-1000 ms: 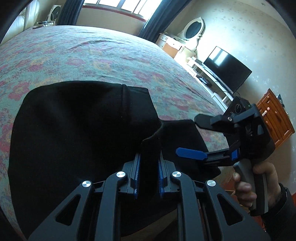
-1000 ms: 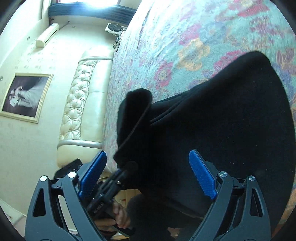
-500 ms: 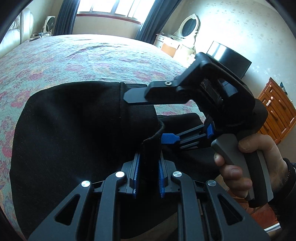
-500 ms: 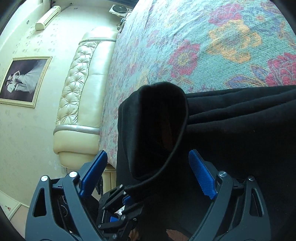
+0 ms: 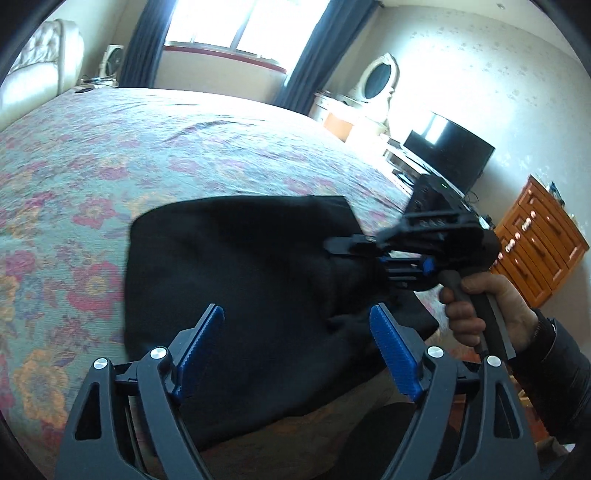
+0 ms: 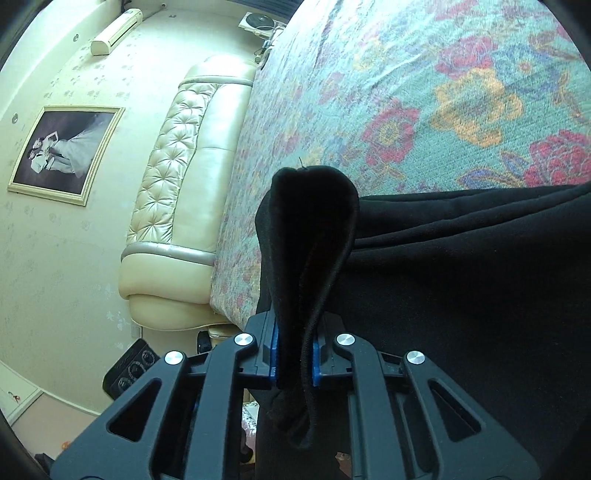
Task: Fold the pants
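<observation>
We see the black pants (image 5: 236, 280) lying folded on the bed (image 5: 155, 147), near its nearest edge, with part of the dark cloth hanging over that edge. The flowered bedspread (image 6: 461, 92) runs out beyond the pants toward the window (image 5: 240, 22) and the padded cream headboard (image 6: 177, 177).

Our left tongs (image 5: 295, 350) stand spread wide, the blue pads (image 5: 201, 343) well apart, with nothing between them; they hover just above the near part of the pants, and from this view we cannot tell whether either pad touches the cloth.

Our right tongs (image 6: 293, 354) are pressed together on a bunched fold of the pants, a corner with a hem edge that stands up out of the jaws and curls over at the top. In the left wrist view the right tongs (image 5: 384, 269) reach in at the pants' right side, where the cloth is drawn up into a ridge, and the right hand (image 5: 480, 314) grips the handle just off the bed's edge.

Beyond the pants, on the far side of the bed, stand a television (image 5: 450, 158), a wooden dresser (image 5: 539, 240) and an oval mirror (image 5: 376, 77). A framed photograph (image 6: 66, 151) hangs on the wall beside the headboard.
</observation>
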The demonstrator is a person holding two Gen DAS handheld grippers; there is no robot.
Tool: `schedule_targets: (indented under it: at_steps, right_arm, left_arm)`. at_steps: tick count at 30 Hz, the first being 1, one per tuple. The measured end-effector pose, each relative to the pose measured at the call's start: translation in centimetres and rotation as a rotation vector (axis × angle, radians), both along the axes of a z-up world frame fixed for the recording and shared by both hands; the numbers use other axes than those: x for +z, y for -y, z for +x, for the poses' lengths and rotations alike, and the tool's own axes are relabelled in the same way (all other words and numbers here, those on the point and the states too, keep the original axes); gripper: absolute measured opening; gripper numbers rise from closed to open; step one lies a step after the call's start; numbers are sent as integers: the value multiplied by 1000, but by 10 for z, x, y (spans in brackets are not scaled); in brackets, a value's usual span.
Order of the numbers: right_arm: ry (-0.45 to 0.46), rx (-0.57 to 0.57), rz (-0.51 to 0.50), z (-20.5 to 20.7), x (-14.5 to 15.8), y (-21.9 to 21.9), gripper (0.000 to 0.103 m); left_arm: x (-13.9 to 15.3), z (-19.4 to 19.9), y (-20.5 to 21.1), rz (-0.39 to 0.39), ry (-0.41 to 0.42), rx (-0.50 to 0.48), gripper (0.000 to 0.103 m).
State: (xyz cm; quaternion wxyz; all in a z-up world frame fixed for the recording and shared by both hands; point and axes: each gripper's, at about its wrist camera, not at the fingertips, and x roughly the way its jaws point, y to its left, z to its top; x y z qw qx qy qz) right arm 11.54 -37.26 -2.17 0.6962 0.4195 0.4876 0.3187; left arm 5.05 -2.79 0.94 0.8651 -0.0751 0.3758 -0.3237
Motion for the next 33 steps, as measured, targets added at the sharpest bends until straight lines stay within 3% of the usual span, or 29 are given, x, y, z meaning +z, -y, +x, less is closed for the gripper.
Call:
schedule_targets:
  at_steps: [3,5,9,19,26,28,30,32,33]
  right_arm:
    - [28,-20,-28,-8,12,19,12]
    - [30,-39,-49,-11,15,33,12]
    - [3,-95,-80,-16,12,64,12]
    - [-61,-154,-141,-25,-16,105,12]
    - [-98,-178,-178,-33,-30,128,11]
    - [-109,-185,-144,-36,-33,132,13]
    - [-120,-202,-119,-41,-33,137,21]
    - [-111,-192,-93,-47,-30,138,51]
    - [-101,-186,-75,-51,-26,136,59]
  left_arm:
    - [-9,21,-39,-11,-67,96,81]
    - [-22,37,-61,-70,-155,149,81]
    - [-47,55,-70,-115,-286,180,81]
    - [-63,50,-4,21,-247,76,81]
    - [-82,52,3,-16,-332,91,81]
    - [-83,50,2,-24,-328,93,82]
    - [-83,49,1,-22,-321,90,82]
    - [-82,49,1,-20,-321,88,82]
    - [-82,49,1,-20,-321,88,82]
